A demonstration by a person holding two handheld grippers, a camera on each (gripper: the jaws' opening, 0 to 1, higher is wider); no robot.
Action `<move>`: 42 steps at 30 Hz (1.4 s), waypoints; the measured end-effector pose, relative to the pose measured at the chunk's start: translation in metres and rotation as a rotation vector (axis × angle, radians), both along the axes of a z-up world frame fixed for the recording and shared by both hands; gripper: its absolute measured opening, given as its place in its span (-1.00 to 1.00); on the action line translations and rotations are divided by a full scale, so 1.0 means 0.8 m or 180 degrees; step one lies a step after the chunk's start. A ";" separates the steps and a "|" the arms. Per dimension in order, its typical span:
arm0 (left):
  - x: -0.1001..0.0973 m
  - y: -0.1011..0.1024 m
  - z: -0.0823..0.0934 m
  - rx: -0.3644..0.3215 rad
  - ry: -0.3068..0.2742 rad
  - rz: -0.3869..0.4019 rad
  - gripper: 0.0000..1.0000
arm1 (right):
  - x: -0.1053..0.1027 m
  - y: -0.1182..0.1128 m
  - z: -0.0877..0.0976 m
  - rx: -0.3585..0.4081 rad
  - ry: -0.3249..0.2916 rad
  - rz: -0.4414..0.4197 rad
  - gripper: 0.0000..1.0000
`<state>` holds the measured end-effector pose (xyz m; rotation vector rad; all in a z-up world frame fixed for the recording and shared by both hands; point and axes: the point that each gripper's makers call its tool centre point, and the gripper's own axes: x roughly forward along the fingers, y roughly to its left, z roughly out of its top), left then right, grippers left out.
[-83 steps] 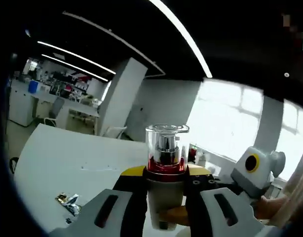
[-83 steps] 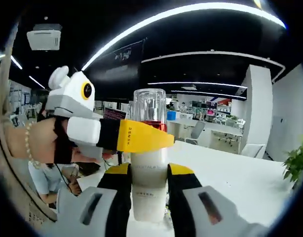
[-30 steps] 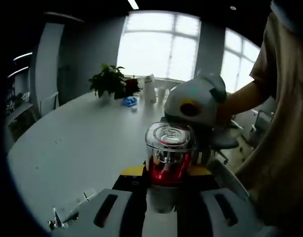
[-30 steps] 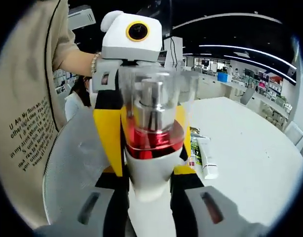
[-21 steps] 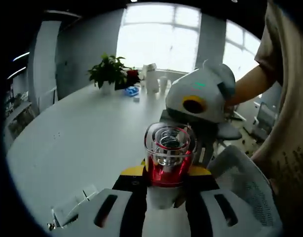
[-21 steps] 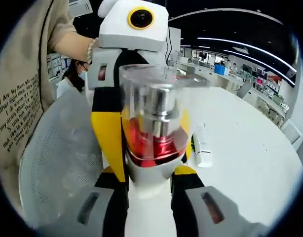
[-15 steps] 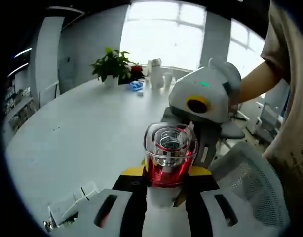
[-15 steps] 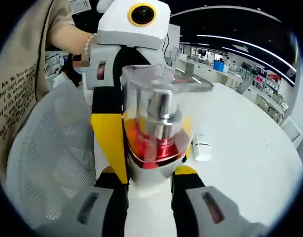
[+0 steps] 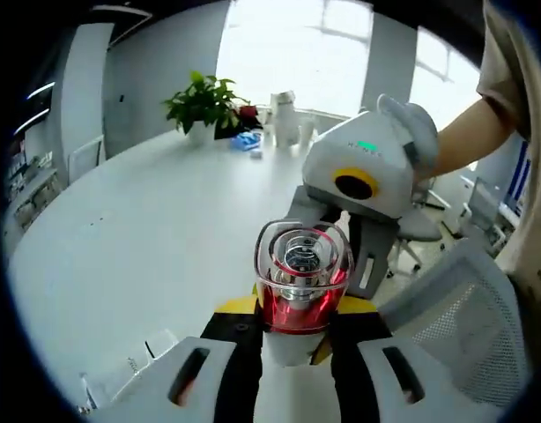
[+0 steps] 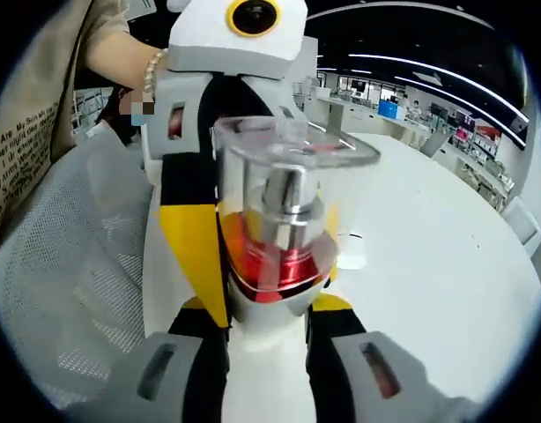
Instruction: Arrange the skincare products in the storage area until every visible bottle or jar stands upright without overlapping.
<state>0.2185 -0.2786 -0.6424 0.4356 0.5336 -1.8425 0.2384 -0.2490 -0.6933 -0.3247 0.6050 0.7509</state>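
One skincare bottle (image 9: 299,284), with a white body, a red collar and a clear cap over a silver pump, is held in the air between both grippers. My left gripper (image 9: 292,324) is shut on it just below the red collar. The right gripper (image 9: 363,176) comes in from beyond the bottle, its white body above and to the right. In the right gripper view the same bottle (image 10: 277,238) stands close and large, with my right gripper (image 10: 269,333) shut on its white body. The left gripper (image 10: 226,53) reaches in from behind, its yellow-tipped jaws on either side of the collar.
Below lies a large white table (image 9: 138,229) with a potted plant (image 9: 200,101) and small items at its far end. Small white packets (image 9: 151,345) lie near its front edge, and a white tube (image 10: 352,251) beyond the bottle. A white mesh chair (image 10: 68,256) and the person's arm (image 9: 469,132) are close by.
Both views have swung from the ceiling and room down toward the table and chair. The bottle stays held by both grippers, and the table items have slid lower in view.
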 end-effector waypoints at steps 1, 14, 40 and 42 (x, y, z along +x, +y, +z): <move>0.003 -0.004 -0.002 0.0002 0.0001 0.0005 -0.50 | 0.001 -0.003 -0.001 -0.0010 -0.0002 0.0001 -0.35; 0.040 -0.044 0.004 -0.0165 -0.0223 -0.0156 -0.48 | 0.043 -0.048 0.001 -0.0148 -0.0185 -0.0069 -0.35; 0.085 -0.097 -0.005 -0.0229 -0.0280 -0.0301 -0.48 | 0.086 -0.096 0.005 -0.0147 -0.0270 -0.0252 -0.35; 0.083 -0.097 -0.006 -0.0237 -0.0298 -0.0304 -0.48 | 0.086 -0.097 0.005 -0.0127 -0.0266 -0.0271 -0.34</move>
